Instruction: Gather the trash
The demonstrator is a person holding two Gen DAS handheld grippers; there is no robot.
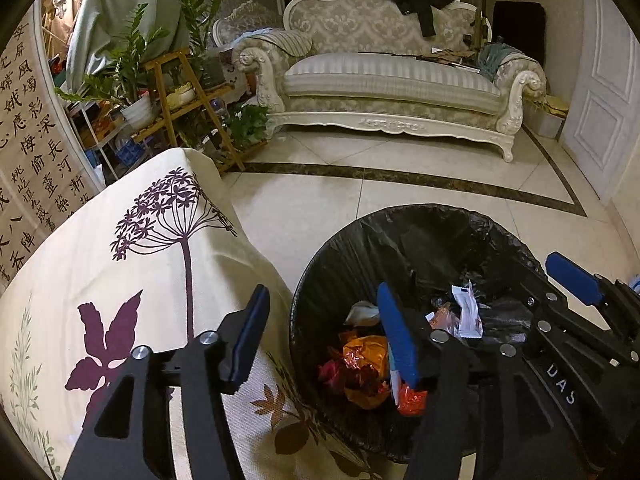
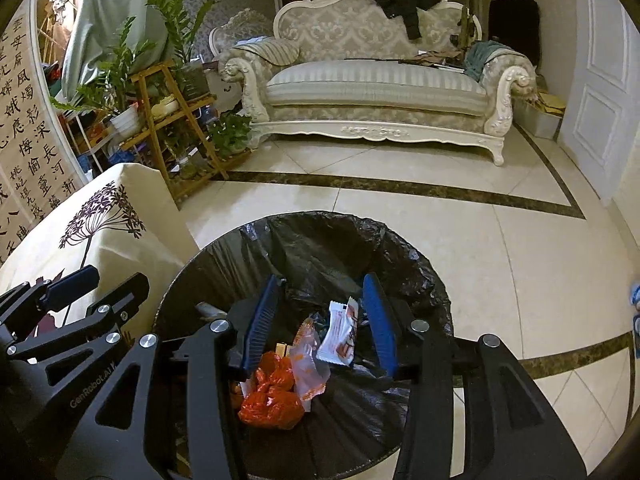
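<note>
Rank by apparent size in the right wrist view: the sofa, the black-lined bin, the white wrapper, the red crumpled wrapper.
1. Sofa and black-lined bin: look alike in size; the bin is far nearer, so unranked.
2. Red crumpled wrapper.
3. White wrapper, slightly smaller.

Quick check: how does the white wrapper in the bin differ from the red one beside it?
The white wrapper is flat, printed in orange and dark, and lies higher, toward the far side; the red wrapper is crumpled into a shiny lump nearer the camera. Both lie loose inside the black-lined bin, below the open right gripper.
</note>
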